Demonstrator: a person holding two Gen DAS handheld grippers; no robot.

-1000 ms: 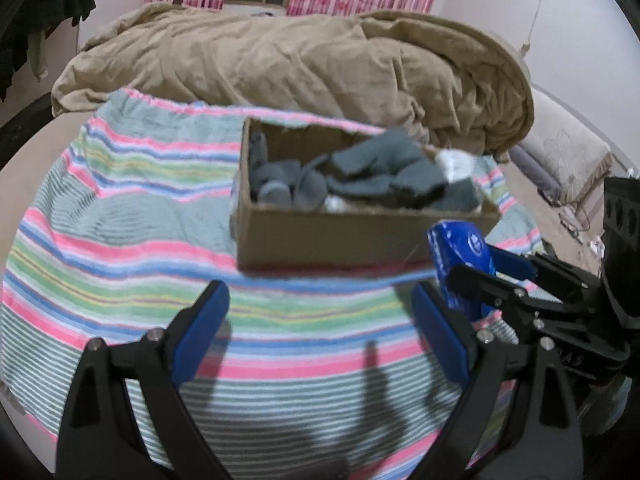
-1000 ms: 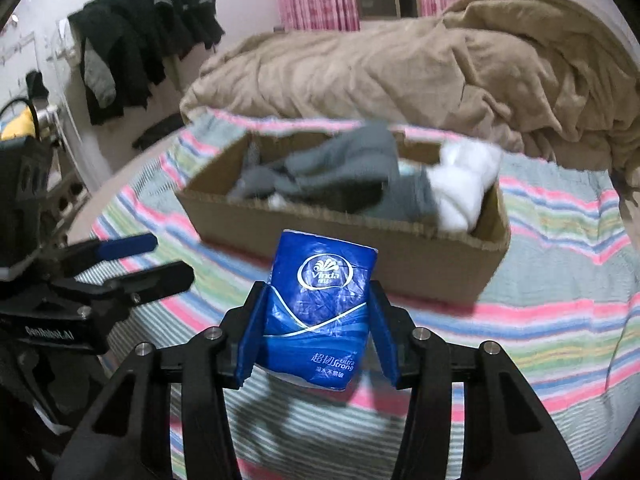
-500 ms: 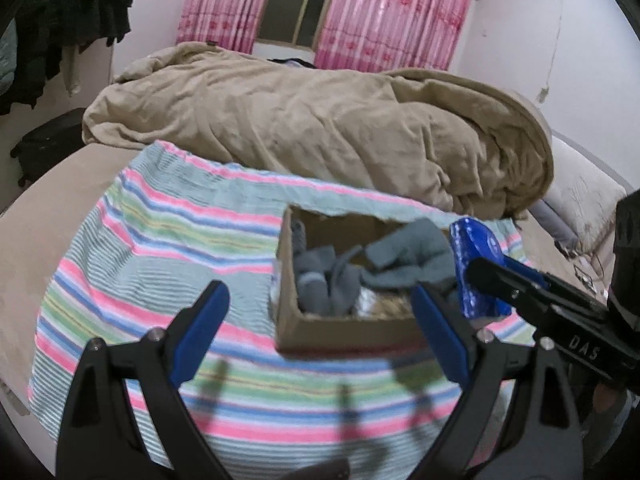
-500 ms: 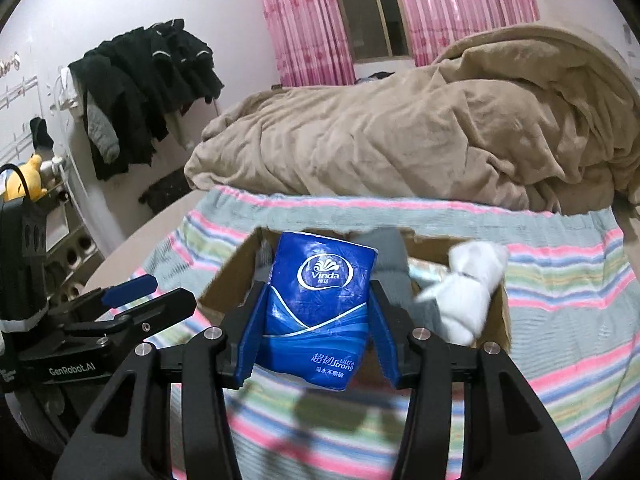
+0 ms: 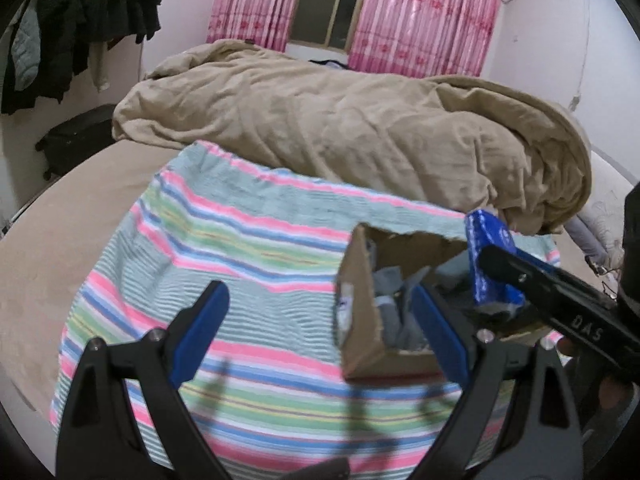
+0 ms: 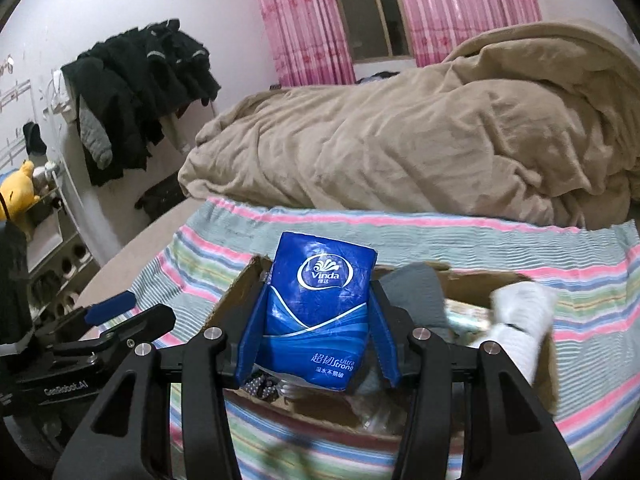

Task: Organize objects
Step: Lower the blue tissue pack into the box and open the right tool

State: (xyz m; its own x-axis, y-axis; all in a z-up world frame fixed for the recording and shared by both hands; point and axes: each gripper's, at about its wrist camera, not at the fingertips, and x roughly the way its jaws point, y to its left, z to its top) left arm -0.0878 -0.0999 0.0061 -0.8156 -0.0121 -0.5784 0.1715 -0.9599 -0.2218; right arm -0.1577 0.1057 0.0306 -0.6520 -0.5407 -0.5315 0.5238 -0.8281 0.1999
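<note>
- Tan duvet (image 6: 420, 128) heaped at 12 o'clock beyond the striped blanket (image 5: 224, 248); pink curtains (image 5: 420, 16) behind it; dark coats (image 6: 136, 92) hanging at 10 o'clock on the wall, yellow plush toy (image 6: 18, 184) at 9 o'clock on a shelf.
- Cardboard box (image 5: 360, 300) resting on the striped blanket, open-topped, holding grey socks (image 5: 394, 300) and a white sock (image 6: 520, 320) at its 3 o'clock end.
- Left gripper (image 5: 320, 316) spread wide, gripping nothing, box at its 2 o'clock, 1 blue pad crossing in front of the box interior.
- Right gripper (image 6: 316, 332) closed on the tissue pack (image 6: 320, 312), 2 blue pads pressing its sides.
- Tissue pack upright, raised above the box opening near its 9 o'clock end; glossy blue wrapper, white "Vinda" oval logo, white wave band, "Ultra Strong" print low on the face.
</note>
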